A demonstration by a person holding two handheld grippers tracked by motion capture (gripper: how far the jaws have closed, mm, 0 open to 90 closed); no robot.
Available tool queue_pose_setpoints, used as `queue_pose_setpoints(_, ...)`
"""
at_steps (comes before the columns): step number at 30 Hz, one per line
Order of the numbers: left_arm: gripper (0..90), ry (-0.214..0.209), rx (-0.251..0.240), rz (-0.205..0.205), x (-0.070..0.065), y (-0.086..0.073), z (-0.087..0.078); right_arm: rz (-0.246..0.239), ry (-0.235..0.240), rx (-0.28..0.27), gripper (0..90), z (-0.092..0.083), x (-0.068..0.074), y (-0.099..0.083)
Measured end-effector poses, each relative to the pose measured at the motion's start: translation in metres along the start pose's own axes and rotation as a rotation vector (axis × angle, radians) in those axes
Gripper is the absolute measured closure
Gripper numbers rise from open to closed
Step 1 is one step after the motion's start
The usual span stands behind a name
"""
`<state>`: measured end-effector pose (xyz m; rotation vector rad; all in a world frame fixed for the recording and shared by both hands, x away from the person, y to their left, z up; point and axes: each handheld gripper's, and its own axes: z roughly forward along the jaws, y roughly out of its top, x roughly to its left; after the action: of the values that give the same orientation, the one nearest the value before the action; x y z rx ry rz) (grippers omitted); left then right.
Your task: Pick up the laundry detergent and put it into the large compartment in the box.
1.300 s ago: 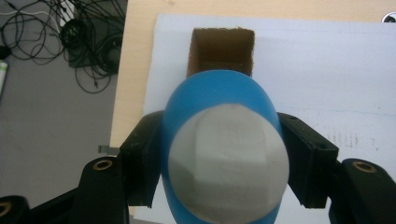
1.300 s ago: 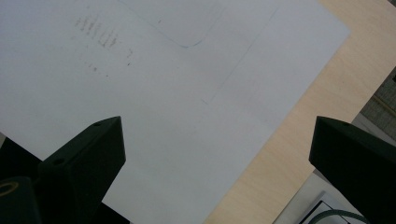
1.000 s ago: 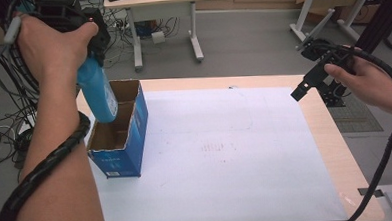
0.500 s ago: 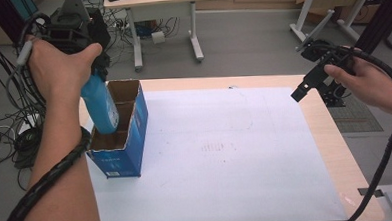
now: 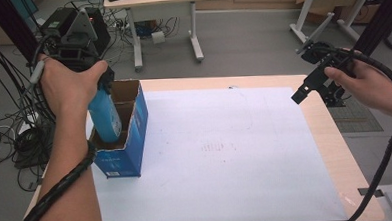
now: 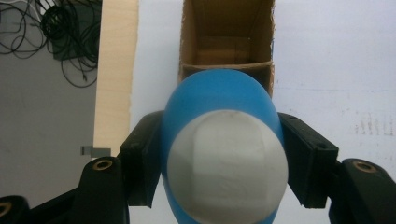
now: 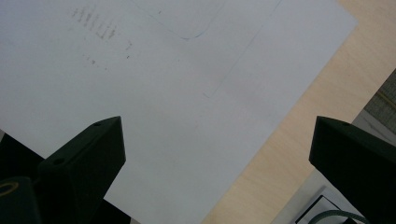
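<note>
The blue bottle [image 5: 105, 114] stands tilted, its lower end inside the open cardboard box [image 5: 130, 143] at nine o'clock on the tabletop [image 5: 330, 134]. The left hand-held gripper [image 6: 224, 158] clamps it from both sides. The right hand-held gripper [image 7: 215, 154] hovers at three o'clock, jaws wide apart, empty.

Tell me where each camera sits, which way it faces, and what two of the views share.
High view: above the person's side, facing forward and down on the table; both forearms, left gripper and right gripper show.
Left gripper view: on the left gripper, looking down past the bottle into the box; its black jaws clamp the bottle.
Right gripper view: on the right gripper, facing the paper; its jaws stand apart.
Shared: high and left gripper views both show bottle and box.
</note>
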<state>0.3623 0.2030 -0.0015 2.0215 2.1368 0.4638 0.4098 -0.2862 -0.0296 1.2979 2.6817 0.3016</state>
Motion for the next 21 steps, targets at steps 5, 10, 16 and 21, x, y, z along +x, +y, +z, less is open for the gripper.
queue_pose_setpoints(5,37.7,-0.022,0.006,-0.005,0.004,-0.004,0.009,0.003,0.006,0.002,3.5,0.002,-0.001,-0.001)
queue_pose_setpoints(10,37.7,-0.013,0.008,-0.002,0.001,-0.007,0.017,-0.003,0.008,0.006,3.5,0.002,-0.001,-0.003)
queue_pose_setpoints(16,37.7,-0.015,0.013,0.006,0.0,-0.011,0.026,0.002,0.011,0.016,3.5,0.005,-0.004,-0.005)
queue_pose_setpoints(21,37.7,-0.01,0.022,0.018,-0.003,-0.013,0.035,0.004,0.012,0.018,3.5,0.008,-0.005,-0.006)
